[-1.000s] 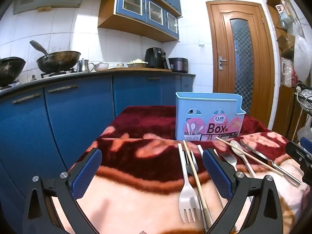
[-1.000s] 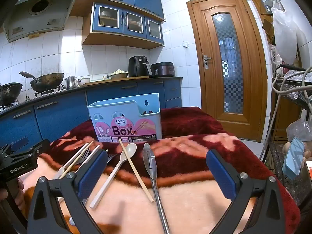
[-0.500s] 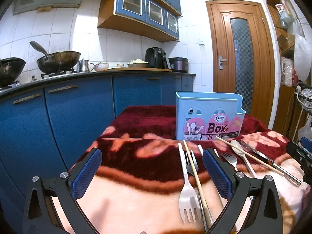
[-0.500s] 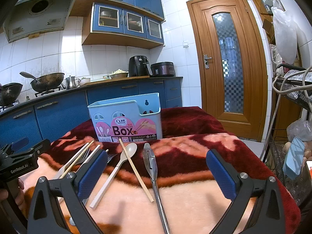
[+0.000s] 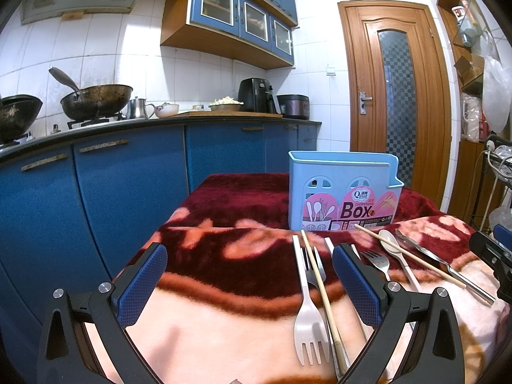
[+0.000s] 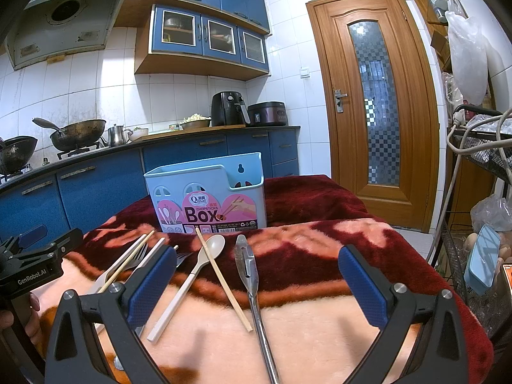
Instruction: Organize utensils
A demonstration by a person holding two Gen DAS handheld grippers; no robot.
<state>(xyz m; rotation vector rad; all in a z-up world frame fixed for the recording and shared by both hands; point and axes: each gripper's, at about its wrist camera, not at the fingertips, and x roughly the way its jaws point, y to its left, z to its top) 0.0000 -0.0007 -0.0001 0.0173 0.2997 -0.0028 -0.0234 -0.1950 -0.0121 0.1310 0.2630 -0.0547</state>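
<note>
Utensils lie loose on the blanket-covered table [image 6: 320, 326], fanned just in front of the blue chopsticks box [image 6: 208, 198], which stands upright at the far side, apparently empty from what we can see. Nothing is in the box yet, so we judge the sort not started. Nearest our right hand-held gripper [image 6: 256, 283]: the metal knife [image 6: 252, 288], long axis running almost straight away from us toward the box, lying between the spread fingers, handle end nearest. Beside it on the left, one chopstick [image 6: 224, 281] crosses the white spoon [image 6: 188, 281] diagonally. Further left sit the plastic fork [image 5: 308, 316], a second chopstick [image 5: 320, 291] lying on it and a metal fork [image 5: 379, 262]; these lie between the pads of our left hand-held gripper [image 5: 249, 284] or just beside its right finger, also pointing boxward. Both hand-held grippers are spread wide, holding nothing, hovering above the blanket. Right takes the knife, we reckon: aligned along its axis, so wrist needs rotating to pinch across the handle. Soft pile may make thin handles hard to get under.
</note>
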